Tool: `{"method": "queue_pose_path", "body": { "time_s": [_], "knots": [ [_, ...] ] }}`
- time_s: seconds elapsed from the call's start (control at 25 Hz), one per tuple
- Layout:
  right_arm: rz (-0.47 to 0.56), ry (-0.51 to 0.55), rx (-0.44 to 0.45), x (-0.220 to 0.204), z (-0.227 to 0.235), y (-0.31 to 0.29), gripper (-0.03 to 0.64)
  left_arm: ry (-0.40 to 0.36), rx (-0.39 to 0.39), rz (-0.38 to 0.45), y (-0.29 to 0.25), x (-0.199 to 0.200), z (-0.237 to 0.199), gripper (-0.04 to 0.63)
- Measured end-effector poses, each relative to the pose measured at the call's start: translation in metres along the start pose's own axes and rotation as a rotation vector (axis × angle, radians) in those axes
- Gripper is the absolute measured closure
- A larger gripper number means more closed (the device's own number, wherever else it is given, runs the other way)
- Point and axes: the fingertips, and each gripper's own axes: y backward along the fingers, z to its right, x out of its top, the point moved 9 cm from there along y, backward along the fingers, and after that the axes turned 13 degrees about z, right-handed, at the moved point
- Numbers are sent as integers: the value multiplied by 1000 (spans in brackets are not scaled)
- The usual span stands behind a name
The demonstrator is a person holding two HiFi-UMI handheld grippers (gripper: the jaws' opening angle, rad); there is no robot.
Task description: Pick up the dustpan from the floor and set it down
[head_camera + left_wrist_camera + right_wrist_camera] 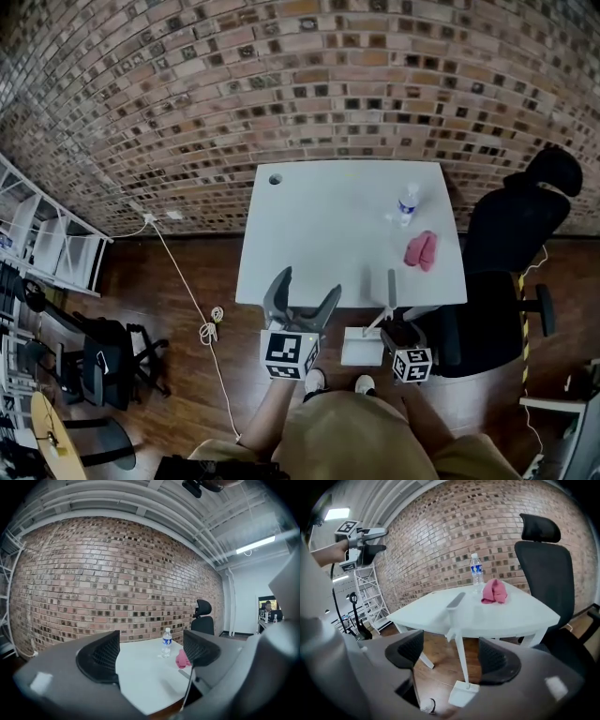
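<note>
A white dustpan (361, 349) stands on the wooden floor by the table's near edge, just ahead of the person's shoes. Its long thin handle rises to a grey grip (391, 286). In the right gripper view the pan (463, 693) sits low and the grip (456, 600) leans at the table edge. My right gripper (397, 330) (451, 656) is open just short of the handle, which lines up between the jaws without touching them. My left gripper (302, 298) (150, 653) is held up over the table's near edge, open and empty.
The white table (319, 234) carries a water bottle (408, 204) and a pink cloth (421, 250). A black office chair (511, 253) stands at its right. A white cable (208, 330) runs over the floor on the left, near a metal rack (47, 244).
</note>
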Motion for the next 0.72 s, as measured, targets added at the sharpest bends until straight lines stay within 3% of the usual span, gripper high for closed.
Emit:
{"method": "queue_pose_path", "body": {
  "time_s": [0.24, 0.56, 0.72],
  "knots": [
    [-19, 26, -7, 2, 4, -30, 273, 15, 30, -27, 3, -6, -7, 173],
    [-2, 64, 15, 11, 3, -63, 359, -11, 52, -65, 11, -13, -8, 172],
    [-5, 97, 3, 17, 7, -81, 371, -24, 81, -82, 19, -18, -13, 170]
  ]
}}
